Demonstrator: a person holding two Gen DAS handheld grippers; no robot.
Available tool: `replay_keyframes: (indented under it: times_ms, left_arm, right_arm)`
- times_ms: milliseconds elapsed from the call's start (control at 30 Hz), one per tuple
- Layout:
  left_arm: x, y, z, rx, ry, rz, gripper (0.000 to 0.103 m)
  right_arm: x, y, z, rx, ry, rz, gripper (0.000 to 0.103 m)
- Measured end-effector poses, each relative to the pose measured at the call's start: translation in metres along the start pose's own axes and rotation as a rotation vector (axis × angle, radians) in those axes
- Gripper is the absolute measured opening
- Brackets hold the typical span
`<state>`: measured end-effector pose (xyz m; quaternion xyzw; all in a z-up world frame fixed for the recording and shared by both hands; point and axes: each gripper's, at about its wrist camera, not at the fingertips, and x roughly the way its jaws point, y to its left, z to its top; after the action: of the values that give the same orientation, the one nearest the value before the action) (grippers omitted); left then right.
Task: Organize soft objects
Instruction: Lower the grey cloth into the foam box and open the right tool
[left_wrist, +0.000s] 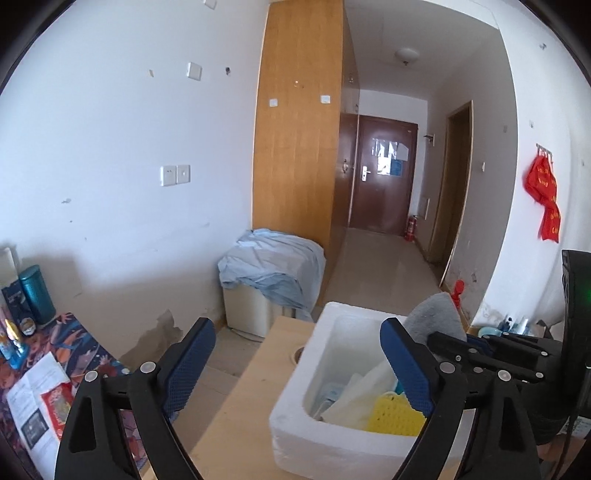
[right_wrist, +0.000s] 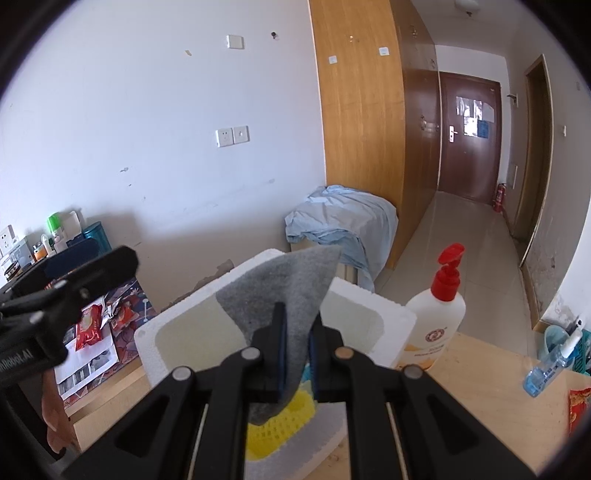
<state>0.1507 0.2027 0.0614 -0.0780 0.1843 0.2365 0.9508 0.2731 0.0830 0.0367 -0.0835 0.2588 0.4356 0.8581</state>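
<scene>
white foam box (left_wrist: 295, 417) sits on the pale wooden table (left_wrist: 236, 406), holding a yellow mesh sponge (left_wrist: 395, 415). left gripper (left_wrist: 299, 363) stands spread wide over the box, nothing between its blue pads. right gripper (right_wrist: 295, 356) is clamped on a grey felt cloth (right_wrist: 291, 284) raised above the box.

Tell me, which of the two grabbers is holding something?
The right gripper: its jaws are clamped on the grey cloth above the white foam box. The left gripper stands wide open, nothing between its fingers.
</scene>
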Motion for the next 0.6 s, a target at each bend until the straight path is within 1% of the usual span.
replay_keyframes:
  times_ms: [300, 500, 567, 600]
  left_arm:
    - [0.0023, 0.0063, 0.0010, -0.013, 0.020, -0.007, 0.091]
    - [0.0012, 0.0036, -0.0008, -0.003, 0.024, -0.017, 0.091]
    - [0.0012, 0.0038, -0.0009, -0.002, 0.022, -0.016, 0.091]
    - [0.0011, 0.0036, -0.0013, -0.003, 0.023, -0.016, 0.091]
  right_arm:
    - [0.0023, -0.0017, -0.0011, -0.004, 0.007, 0.004, 0.013]
    - [0.0040, -0.0015, -0.0005, -0.009, 0.011, 0.009, 0.013]
    - [0.0045, -0.0006, -0.0008, -0.013, 0.010, 0.010, 0.019]
    - [0.0044, -0.0003, -0.0012, -0.013, 0.009, 0.012, 0.035]
